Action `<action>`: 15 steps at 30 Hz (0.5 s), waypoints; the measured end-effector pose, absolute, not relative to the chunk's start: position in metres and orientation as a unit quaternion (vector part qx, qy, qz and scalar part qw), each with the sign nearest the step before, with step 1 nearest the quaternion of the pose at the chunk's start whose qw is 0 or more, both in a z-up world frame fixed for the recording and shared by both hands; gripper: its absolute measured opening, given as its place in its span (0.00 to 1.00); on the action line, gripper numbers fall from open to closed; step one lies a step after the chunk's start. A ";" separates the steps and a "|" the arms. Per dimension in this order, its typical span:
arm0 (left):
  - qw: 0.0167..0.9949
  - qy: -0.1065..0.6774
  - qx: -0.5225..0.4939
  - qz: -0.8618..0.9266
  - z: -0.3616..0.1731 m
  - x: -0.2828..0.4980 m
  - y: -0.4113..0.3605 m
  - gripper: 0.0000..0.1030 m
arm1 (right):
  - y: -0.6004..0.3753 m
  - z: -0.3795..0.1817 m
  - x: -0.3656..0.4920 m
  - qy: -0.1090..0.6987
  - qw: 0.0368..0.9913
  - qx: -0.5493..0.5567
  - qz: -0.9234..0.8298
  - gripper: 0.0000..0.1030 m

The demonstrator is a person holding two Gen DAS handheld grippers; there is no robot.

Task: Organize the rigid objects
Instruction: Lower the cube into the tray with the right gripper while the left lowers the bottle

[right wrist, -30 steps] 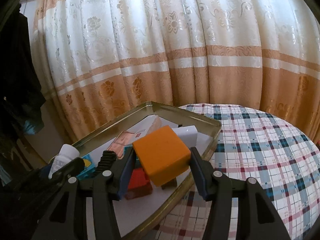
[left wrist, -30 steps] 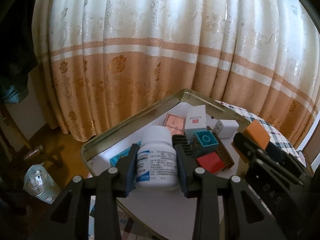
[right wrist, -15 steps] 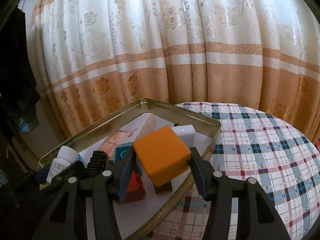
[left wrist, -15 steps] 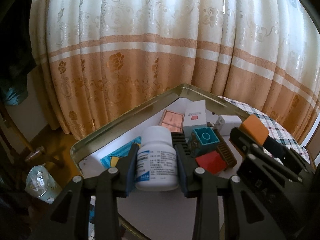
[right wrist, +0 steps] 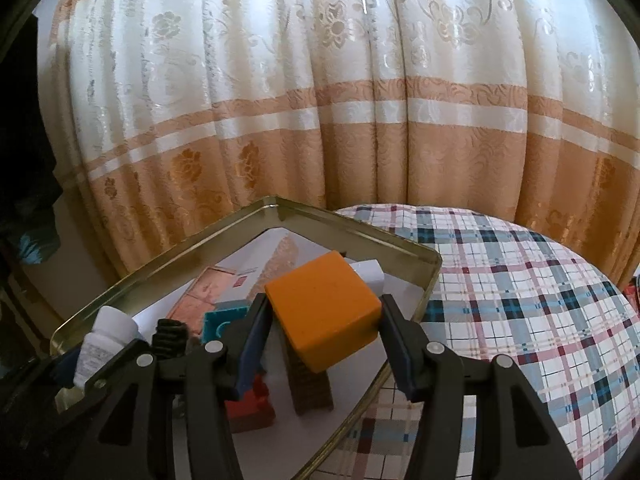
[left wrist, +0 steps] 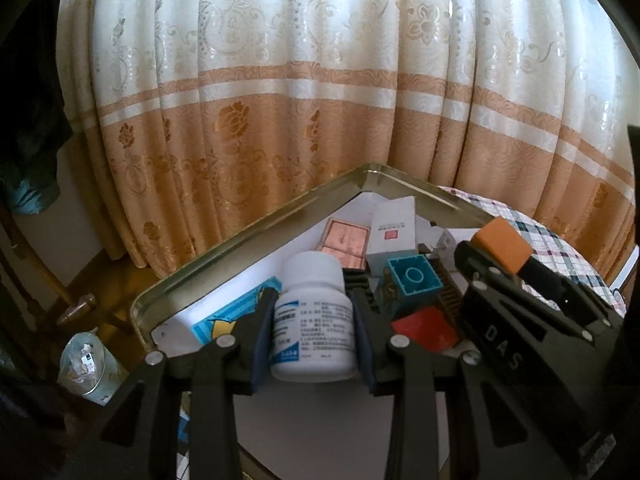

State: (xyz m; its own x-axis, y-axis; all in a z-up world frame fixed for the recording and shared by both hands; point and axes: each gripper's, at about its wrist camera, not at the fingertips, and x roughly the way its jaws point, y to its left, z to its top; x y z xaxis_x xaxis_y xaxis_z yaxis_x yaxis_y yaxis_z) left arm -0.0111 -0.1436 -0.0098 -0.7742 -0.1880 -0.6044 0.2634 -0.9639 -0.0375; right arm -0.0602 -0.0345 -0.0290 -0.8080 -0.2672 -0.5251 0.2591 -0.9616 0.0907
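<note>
A cream and orange curtain point(right wrist: 320, 120) hangs behind a table under a plaid cloth point(right wrist: 520, 300). A metal tray point(left wrist: 248, 240) sits at the table's edge, holding a white carton point(left wrist: 394, 226), a copper-coloured box point(left wrist: 346, 242), a teal block point(left wrist: 412, 278) and a red block point(left wrist: 426, 328), all close together. The left gripper point(left wrist: 314, 334) is clamped on an upright white bottle point(left wrist: 314, 320) above the tray. The right gripper point(right wrist: 324, 336) is clamped on a tilted orange block point(right wrist: 324, 308) above the tray's right side.
</note>
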 end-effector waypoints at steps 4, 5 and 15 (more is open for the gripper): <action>0.126 0.058 0.311 -0.940 -0.010 -0.014 -0.141 0.34 | -0.037 -0.030 -0.062 -0.004 0.141 0.283 -0.949 0.55; 0.129 0.058 0.310 -0.940 -0.010 -0.015 -0.141 0.34 | -0.037 -0.030 -0.061 -0.002 0.141 0.282 -0.949 0.55; 0.136 0.047 0.310 -0.940 -0.011 -0.013 -0.140 0.34 | -0.037 -0.032 -0.062 -0.006 0.146 0.286 -0.947 0.55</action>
State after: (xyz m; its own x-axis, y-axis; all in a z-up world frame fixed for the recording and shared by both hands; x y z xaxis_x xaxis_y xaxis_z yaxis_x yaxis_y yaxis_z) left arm -0.0135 -0.1396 -0.0109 -0.7702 -0.2266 -0.5961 0.2850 -0.9585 -0.0039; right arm -0.0616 -0.0368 -0.0324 -0.7933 -0.2805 -0.5404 0.2739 -0.9571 0.0948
